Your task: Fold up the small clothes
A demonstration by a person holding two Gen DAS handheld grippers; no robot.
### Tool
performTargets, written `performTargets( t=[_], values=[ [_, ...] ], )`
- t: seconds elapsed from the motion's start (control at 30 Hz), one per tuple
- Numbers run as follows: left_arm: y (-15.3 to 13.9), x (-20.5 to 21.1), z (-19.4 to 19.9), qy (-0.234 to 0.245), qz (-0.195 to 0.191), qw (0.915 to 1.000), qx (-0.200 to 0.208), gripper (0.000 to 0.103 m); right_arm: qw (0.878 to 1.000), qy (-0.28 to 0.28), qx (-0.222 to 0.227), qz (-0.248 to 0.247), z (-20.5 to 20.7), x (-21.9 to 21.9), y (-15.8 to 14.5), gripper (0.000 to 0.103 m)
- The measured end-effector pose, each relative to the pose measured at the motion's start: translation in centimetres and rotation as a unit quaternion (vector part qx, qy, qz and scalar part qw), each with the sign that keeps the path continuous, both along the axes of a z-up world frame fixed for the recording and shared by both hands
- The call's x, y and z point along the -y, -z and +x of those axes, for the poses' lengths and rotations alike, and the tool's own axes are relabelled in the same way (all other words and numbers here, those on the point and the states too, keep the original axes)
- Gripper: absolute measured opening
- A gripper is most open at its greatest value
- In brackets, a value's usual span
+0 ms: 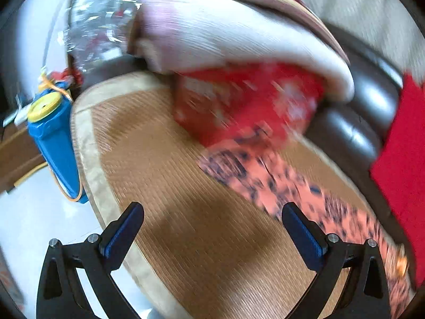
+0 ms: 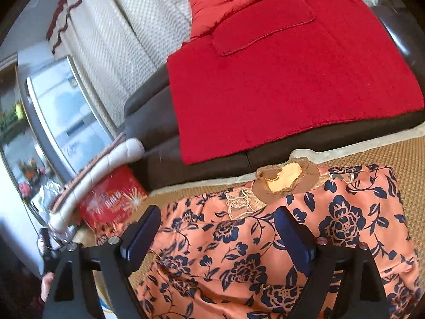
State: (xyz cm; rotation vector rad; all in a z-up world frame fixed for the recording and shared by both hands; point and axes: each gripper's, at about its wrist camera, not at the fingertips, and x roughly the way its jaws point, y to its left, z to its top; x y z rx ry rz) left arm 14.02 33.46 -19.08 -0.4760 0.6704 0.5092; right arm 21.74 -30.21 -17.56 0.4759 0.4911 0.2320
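Right gripper wide open over the floral garment on the mat, nothing held. Left gripper open, empty. Between folds, I reckon; next, grab an edge.

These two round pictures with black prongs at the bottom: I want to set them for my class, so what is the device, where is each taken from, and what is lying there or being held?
No robot here: a person holds a two-fingered claw in each hand, each carrying a wide-angle camera looking along its fingers.

The blurred picture is from the left claw, open and empty above a woven mat.

The sharp one is from the right claw, open over an orange floral garment lying on that mat, gripping nothing.

Behind lie a red cloth on a dark sofa and a red packet.
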Motion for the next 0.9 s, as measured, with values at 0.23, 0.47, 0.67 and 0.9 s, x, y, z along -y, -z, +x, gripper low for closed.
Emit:
performTargets(
  t=[0.23, 0.47, 0.67, 0.9],
  values=[
    [4.2, 0.2, 2.7, 0.055, -0.054, 0.9970, -0.006, 0.103, 0.999, 0.017, -0.025, 0.032, 0.4, 1.6, 1.4, 0.089],
    [4.5, 4.4, 7.2, 0.103, -0.130, 0.9860, 0.022, 0.077, 0.998, 0.027, -0.039, 0.048, 1.2, 2.0, 2.2, 0.089],
    [6.5, 2.5, 9.5, 0.056, -0.212, 0.9754, 0.018, 0.076, 0.999, 0.022, -0.034, 0.035, 1.5, 1.3, 1.9, 0.089],
    [7.1, 1.2, 11.1, 0.024, -0.245, 0.9686, 0.037, 0.061, 0.999, 0.029, -0.028, 0.027, 1.4, 1.3, 1.6, 0.089]
  ],
)
